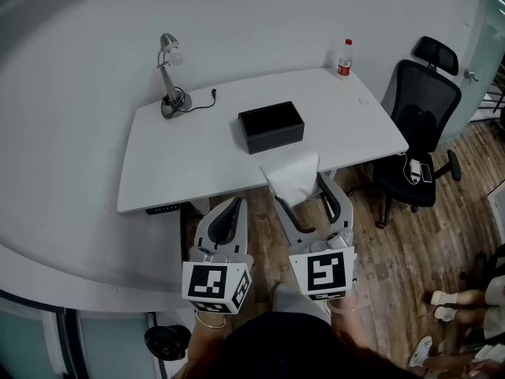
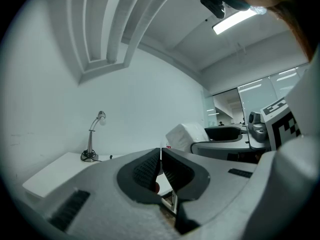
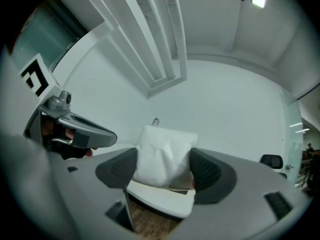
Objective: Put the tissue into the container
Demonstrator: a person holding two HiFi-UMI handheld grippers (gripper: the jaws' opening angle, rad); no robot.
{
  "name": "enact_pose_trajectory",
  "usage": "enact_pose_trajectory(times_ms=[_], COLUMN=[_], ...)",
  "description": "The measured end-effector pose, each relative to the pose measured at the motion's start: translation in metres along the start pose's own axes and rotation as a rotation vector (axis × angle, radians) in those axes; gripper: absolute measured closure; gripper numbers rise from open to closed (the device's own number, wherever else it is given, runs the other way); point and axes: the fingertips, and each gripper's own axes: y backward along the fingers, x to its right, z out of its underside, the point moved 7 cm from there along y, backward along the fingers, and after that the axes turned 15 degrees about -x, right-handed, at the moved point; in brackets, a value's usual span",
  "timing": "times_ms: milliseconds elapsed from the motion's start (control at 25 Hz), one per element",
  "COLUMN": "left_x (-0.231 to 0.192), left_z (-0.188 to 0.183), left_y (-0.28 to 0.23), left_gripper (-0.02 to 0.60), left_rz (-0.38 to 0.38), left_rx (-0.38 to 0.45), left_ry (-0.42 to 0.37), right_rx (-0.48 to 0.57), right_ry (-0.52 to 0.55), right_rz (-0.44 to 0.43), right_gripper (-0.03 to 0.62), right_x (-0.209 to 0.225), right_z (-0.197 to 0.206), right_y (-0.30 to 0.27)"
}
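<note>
One tissue (image 1: 293, 176), one container (image 1: 271, 126), one lamp (image 1: 169, 73), one chair (image 1: 422, 125), probably one bottle (image 1: 345, 58)

We cannot tell whether the black container (image 1: 271, 126) is open; the tissue (image 3: 164, 155) hides the desk lamp (image 3: 156, 120) below its head.

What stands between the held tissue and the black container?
Nothing visible. The right gripper holds the tissue at the table's near edge; only bare tabletop lies before the container.
</note>
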Motion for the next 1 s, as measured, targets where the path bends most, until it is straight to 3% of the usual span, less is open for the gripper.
enact_pose_trajectory(times_ms=[1000], left_x=[-0.004], left_z=[-0.018], left_y=[-0.060], left_gripper=[0.554], left_rz=[-0.053], left_rx=[-0.014], left_ry=[0.020], right_rx=[0.023], right_ry=[0.002], right_rz=[-0.056], right_gripper=[0.247], right_x=[0.048], right_z=[-0.001], right_y=[-0.055])
